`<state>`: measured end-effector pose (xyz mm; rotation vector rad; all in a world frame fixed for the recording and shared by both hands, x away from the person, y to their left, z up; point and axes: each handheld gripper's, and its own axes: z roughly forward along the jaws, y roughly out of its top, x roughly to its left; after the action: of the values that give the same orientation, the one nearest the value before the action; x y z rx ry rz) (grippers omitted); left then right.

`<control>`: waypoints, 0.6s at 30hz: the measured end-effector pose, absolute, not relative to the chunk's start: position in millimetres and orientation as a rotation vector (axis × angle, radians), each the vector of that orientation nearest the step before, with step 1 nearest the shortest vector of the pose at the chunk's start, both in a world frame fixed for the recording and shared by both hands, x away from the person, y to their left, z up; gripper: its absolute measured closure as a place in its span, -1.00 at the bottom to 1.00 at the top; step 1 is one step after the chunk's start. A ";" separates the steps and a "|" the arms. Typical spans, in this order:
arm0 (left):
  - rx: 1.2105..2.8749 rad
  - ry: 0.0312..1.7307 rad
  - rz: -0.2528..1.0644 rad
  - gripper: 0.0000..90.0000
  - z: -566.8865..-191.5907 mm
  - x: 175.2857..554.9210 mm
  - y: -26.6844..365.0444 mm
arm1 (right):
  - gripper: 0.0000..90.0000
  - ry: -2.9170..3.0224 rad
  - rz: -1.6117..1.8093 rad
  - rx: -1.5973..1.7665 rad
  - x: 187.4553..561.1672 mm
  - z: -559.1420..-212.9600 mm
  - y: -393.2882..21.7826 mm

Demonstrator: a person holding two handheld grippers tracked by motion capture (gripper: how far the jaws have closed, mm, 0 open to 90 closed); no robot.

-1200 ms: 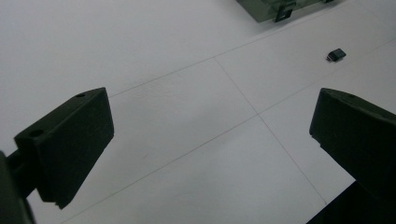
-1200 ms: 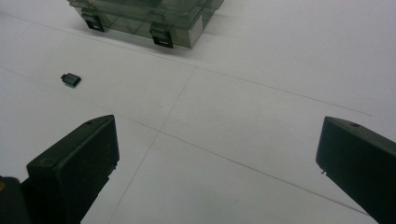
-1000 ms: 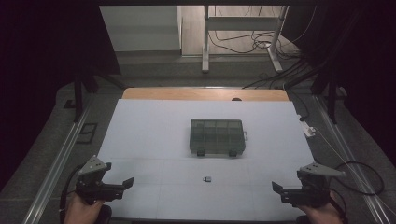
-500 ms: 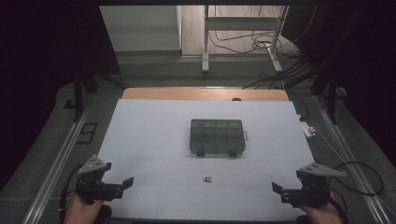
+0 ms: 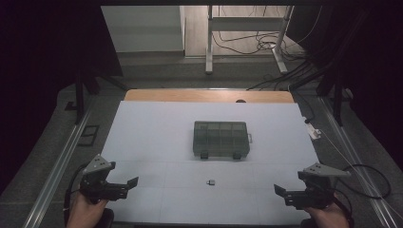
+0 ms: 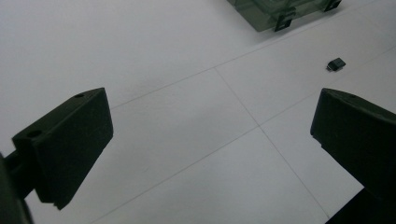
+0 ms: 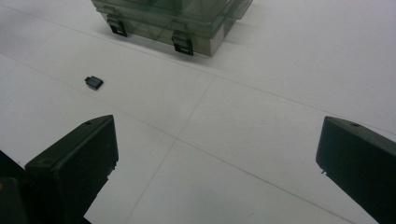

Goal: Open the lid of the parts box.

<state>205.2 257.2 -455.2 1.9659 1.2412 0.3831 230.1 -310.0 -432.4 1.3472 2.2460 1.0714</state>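
High view: white table surface (image 5: pixel 152 128) marked with thin grid lines, wooden strip along its far edge. Near the middle, a smoky translucent plastic organiser box (image 5: pixel 221 139) with divided compartments, lid down, two dark latches on its near side. Just in front of that box, apart from it, a tiny dark rectangular part (image 5: pixel 212 182) lying flat on the white sheet — roughly midway between the two tools. At the near left corner, left gripper (image 5: pixel 134 181), held in a hand (image 5: pixel 85 211), jaws pointing inward toward the centre. At the near right corner, right gripper (image 5: pixel 278 189), held in the other hand (image 5: pixel 328 217), likewise pointing inward, grey three-cornered plate on top, black cable looping off to the right.

Left gripper view: black jaws spread wide, nothing between them but bare white table; small dark part (image 6: pixel 336 64) up ahead to the right, corner of the organiser box (image 6: pixel 275 11) with its latches at the top edge.

Right gripper view: jaws also spread wide and holding nothing; small dark part (image 7: pixel 94 82) ahead to the left, well clear of the jaws, and the organiser box (image 7: pixel 187 18) beyond it — two black latches facing the camera, lid closed.

Both tools well apart from the part and from the box, touching neither.
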 end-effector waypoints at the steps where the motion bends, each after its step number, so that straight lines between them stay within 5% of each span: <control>1: 1.964 1.237 0.379 -1.00 -455.1 206.7 256.5 | -1.00 2.247 1.078 1.346 230.8 -431.9 -309.7; 18: 1.976 1.167 0.315 -1.00 -461.2 225.8 250.5 | -1.00 2.312 1.081 1.266 249.8 -425.7 -301.5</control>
<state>225.8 250.5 -461.2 1.9756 1.1672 0.3151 249.8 -301.5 -425.7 1.2661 2.3125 1.0811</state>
